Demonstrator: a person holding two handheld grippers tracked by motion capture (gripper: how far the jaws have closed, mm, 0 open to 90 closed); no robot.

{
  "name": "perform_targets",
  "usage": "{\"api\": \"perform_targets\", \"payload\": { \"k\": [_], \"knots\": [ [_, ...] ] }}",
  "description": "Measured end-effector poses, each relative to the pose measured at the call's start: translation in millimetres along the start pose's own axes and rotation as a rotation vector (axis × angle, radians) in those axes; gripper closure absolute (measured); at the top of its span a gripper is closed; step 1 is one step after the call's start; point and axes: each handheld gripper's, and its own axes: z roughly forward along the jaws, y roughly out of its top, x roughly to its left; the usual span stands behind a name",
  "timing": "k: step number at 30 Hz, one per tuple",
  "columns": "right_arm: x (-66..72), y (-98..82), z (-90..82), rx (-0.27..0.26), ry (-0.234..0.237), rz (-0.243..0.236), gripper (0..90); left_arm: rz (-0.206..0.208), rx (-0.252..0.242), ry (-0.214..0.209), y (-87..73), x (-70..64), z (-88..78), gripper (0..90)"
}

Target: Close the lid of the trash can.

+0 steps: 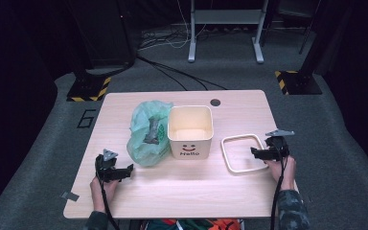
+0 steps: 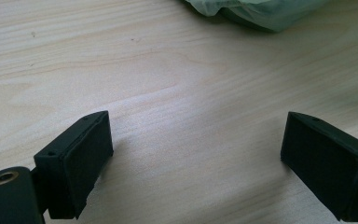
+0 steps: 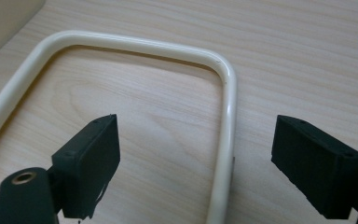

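Pale wood-grain rectangular bench [image 1: 182,191], set on grey carpet. Near its middle, square cream plastic bin [image 1: 190,131] printed with a smiling face and "Hello", standing upright and open-topped. Touching the bin's left wall, crumpled translucent green plastic bag [image 1: 147,134], slumped on the bench with something dark inside. Just right of the bin and apart from it, flat cream plastic square ring with rounded corners [image 1: 242,154], lying on the bench. Over the ring's right side, right hand-held gripper [image 1: 260,152], jaws spread wide and gripping nothing; in the right gripper view one straight run of the ring [image 3: 228,140] passing between the two black pads, untouched by either. At the bench's front left, left hand-held gripper [image 1: 124,171], jaws wide apart and empty above bare wood, pointing towards the green bag's lower edge [image 2: 261,14].
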Motion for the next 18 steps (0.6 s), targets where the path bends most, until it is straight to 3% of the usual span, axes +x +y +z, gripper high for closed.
{"api": "perform_targets", "payload": {
  "k": [9, 15, 18],
  "knots": [
    [-5.1, -3.9, 6.6, 0.023, 0.015, 0.011, 24.8, 0.005, 0.000, 0.001, 0.0, -0.3, -0.4, 9.4],
    [-4.1, -7.1, 9.4, 0.033, 0.025, 0.019, 31.3, 0.029, -0.003, -0.028, -0.3, -2.8, -0.6, 9.9],
    [-4.0, -7.2, 11.3, 0.040, 0.009, 0.014, 35.3, 0.029, -0.003, -0.028, -0.4, -2.9, -0.6, 9.9]
  ]
}}
